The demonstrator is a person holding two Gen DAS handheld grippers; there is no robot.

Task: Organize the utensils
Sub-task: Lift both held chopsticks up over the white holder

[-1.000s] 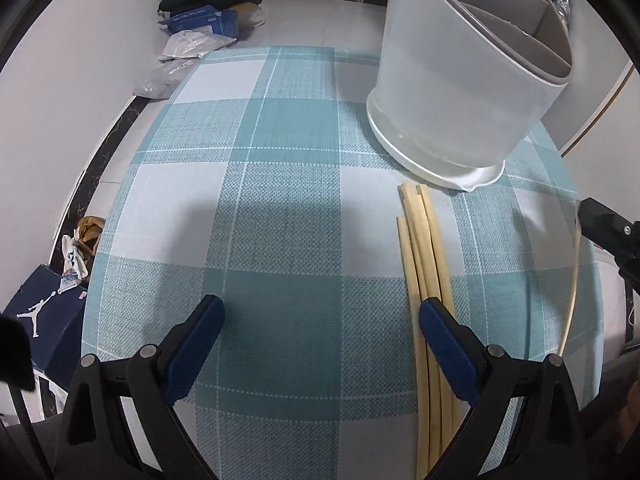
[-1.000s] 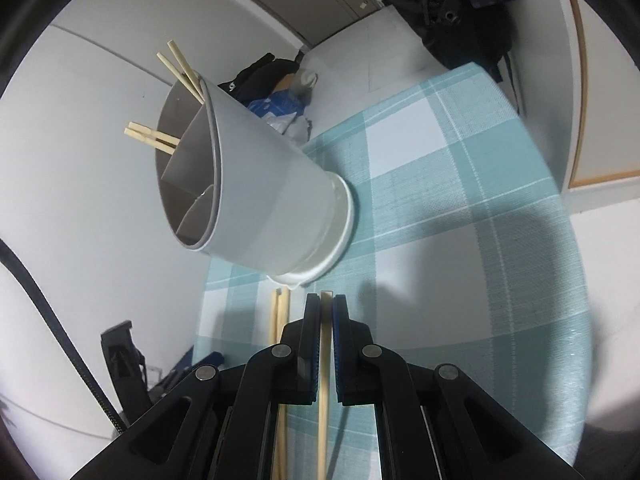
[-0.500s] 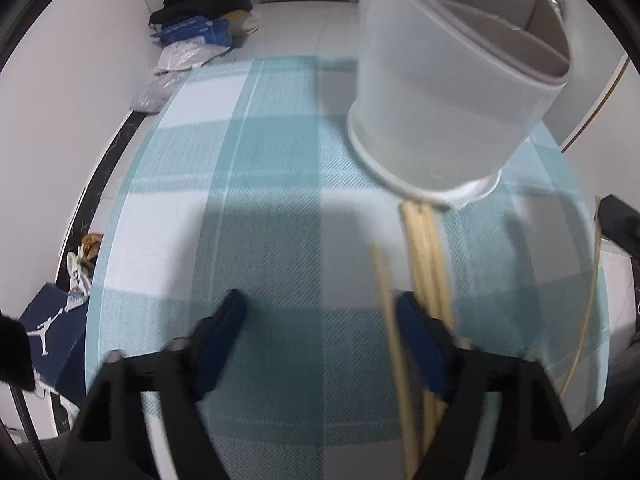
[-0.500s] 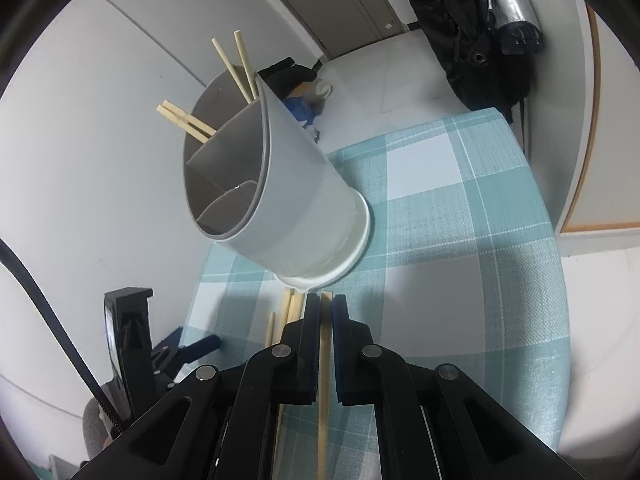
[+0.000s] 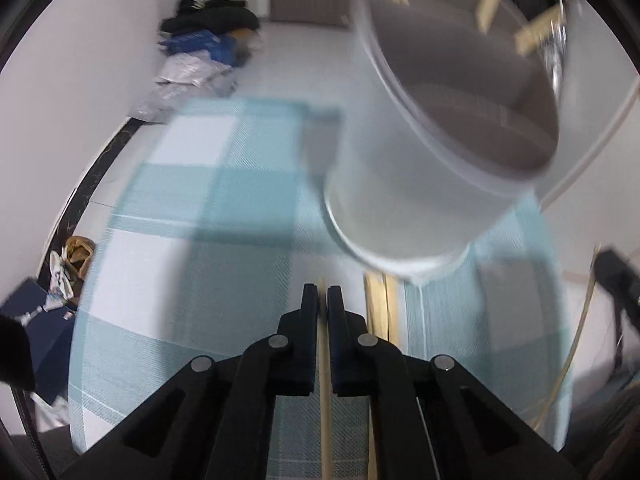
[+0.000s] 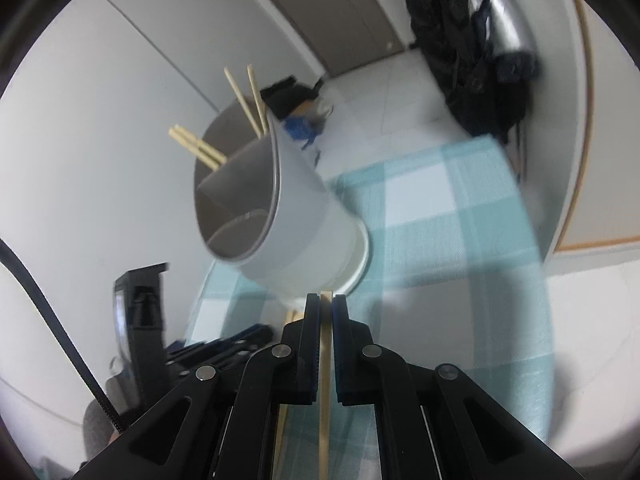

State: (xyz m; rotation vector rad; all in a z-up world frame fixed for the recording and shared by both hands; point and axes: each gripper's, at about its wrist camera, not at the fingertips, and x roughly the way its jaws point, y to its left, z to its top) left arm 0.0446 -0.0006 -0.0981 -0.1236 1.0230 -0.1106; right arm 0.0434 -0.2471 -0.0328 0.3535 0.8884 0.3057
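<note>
My left gripper (image 5: 323,300) is shut on one pale wooden chopstick (image 5: 325,400), which runs back between the pads toward the camera. My right gripper (image 6: 326,305) is shut on another chopstick (image 6: 325,380) in the same way. Just ahead of both stands the white divided utensil holder (image 5: 420,200) (image 6: 304,236) on the teal checked tablecloth (image 5: 192,280). Several chopsticks (image 6: 244,96) stick out of its far compartments. More chopsticks (image 5: 380,308) (image 6: 294,315) lie on the cloth at the holder's base, beside the held ones. The left view is blurred.
Bags and dark clothes (image 5: 208,44) lie on the floor beyond the table. A shoe box (image 5: 44,320) sits on the floor left of it. Dark jackets (image 6: 480,60) hang at the right. The other gripper's body (image 6: 140,304) shows at the left of the right wrist view.
The left jaws went from wide open to shut on a chopstick and lifted it off the cloth. Both grippers rose and tipped toward the holder, which now looms larger.
</note>
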